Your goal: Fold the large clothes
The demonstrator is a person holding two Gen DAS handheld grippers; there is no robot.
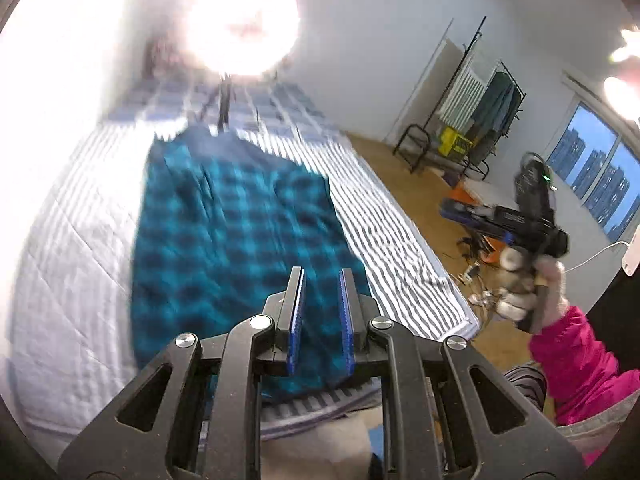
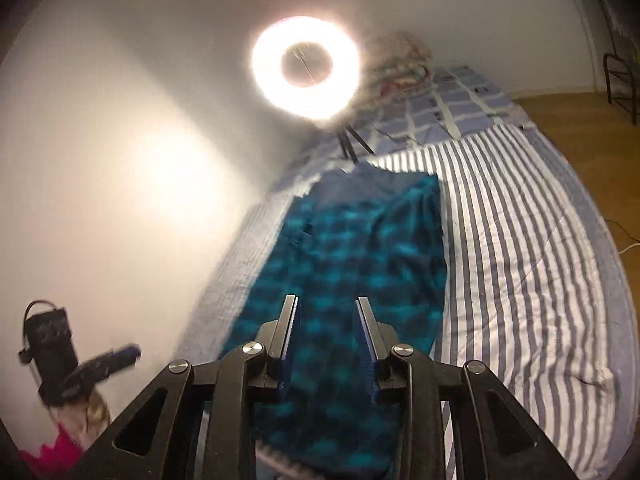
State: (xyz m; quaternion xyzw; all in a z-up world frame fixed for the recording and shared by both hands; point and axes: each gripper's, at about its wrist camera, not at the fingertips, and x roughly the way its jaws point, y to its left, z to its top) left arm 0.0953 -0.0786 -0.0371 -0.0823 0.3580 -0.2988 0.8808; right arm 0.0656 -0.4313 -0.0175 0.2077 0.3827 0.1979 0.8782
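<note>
A teal and black plaid garment (image 1: 232,232) is seen spread lengthwise on a striped bed cover (image 1: 396,240), well clear of both grippers. The left gripper (image 1: 321,284) is held above the garment's near end, its blue-padded jaws parted with nothing between them. The right gripper (image 2: 328,312) is likewise held over the cloth, jaws apart and empty; in the left view it is seen at 3 o'clock, gripped by a gloved hand (image 1: 532,288) in a pink sleeve (image 1: 576,360). A glaring ring light (image 2: 306,68) on a stand is set at 12 o'clock beyond the garment, washing out the far end of the bed. A clothes rack (image 1: 476,120) is placed at 2 o'clock by a window (image 1: 596,176), with clutter on the wooden floor (image 1: 424,184).
</note>
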